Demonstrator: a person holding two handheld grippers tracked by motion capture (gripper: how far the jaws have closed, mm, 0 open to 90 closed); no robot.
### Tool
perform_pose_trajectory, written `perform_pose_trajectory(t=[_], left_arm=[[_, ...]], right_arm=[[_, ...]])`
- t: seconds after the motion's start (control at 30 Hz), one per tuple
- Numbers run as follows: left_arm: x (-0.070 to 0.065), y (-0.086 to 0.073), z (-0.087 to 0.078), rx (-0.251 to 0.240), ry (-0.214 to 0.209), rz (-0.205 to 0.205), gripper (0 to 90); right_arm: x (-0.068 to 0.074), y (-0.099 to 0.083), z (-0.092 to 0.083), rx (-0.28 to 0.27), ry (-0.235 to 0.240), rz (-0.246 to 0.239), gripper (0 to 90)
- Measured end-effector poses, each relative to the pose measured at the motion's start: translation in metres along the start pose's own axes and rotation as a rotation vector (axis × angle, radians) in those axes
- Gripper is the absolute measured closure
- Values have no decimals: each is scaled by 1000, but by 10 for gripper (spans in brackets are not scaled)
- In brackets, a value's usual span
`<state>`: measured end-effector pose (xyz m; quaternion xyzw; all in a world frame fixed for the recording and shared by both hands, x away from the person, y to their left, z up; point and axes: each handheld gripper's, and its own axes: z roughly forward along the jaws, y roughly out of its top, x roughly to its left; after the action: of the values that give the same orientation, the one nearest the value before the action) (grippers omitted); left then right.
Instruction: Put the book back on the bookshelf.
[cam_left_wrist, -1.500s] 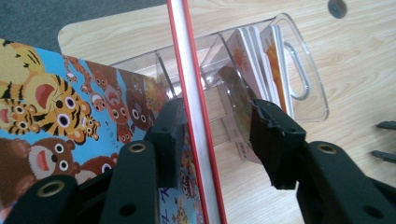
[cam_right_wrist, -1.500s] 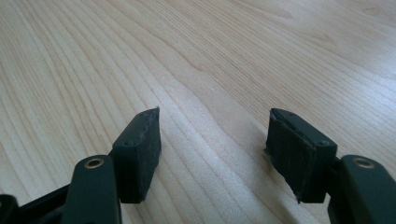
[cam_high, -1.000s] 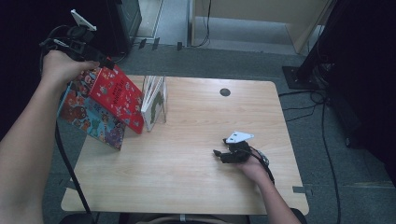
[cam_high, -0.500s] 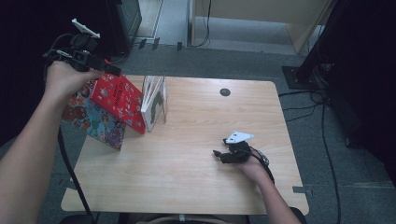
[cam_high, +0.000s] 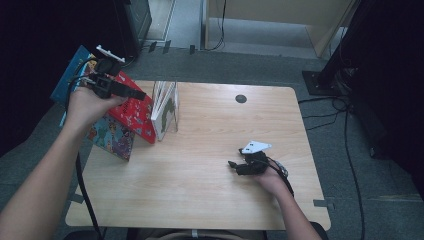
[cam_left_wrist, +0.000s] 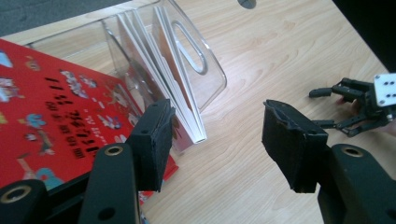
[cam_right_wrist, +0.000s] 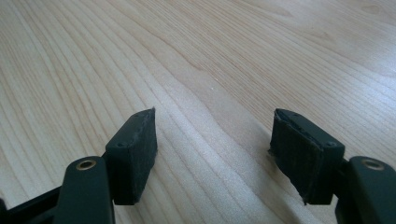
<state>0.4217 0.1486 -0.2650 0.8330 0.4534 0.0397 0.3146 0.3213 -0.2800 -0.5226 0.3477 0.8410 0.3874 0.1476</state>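
My left gripper (cam_high: 141, 94) hovers over the table's left edge, above a red picture book (cam_high: 137, 115) that leans against a clear book holder (cam_high: 172, 112). Its jaws have just been opening and stand open with nothing between them. In the left gripper view the left gripper (cam_left_wrist: 217, 135) points past the red picture book (cam_left_wrist: 51, 112) and the clear book holder (cam_left_wrist: 205, 65), which holds white-edged books (cam_left_wrist: 184, 116). My right gripper (cam_high: 236, 165) rests open on the table at the right. In the right gripper view the right gripper (cam_right_wrist: 215, 140) spans bare wood.
A colourful book (cam_high: 112, 141) leans below the red one, and a blue book (cam_high: 67, 82) shows behind my left hand, off the table's left edge. A black round grommet (cam_high: 241, 98) sits near the far edge of the wooden table (cam_high: 200, 195). Cables lie on the floor at the right.
My left hand has come down and to the right, closer over the red book, and its jaws stand wider. The right hand has stayed in place.
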Motion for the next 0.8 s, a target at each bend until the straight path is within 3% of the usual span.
perform_pose_trajectory(t=[0.17,0.27,0.57,0.73,0.8], left_arm=[[-13,-8,10,-2,-11,31,429],[-19,-16,17,-20,-49,43,428],[-36,-37,33,-40,-46,77,430],[-43,-47,42,-42,-65,89,429],[-45,-56,49,-67,-62,94,429]], right_arm=[[0,0,0,0,-1,0,317],[0,0,0,1,0,-2,315],[0,0,0,-1,0,0,314],[0,0,0,0,0,0,314],[0,0,0,0,0,-2,311]])
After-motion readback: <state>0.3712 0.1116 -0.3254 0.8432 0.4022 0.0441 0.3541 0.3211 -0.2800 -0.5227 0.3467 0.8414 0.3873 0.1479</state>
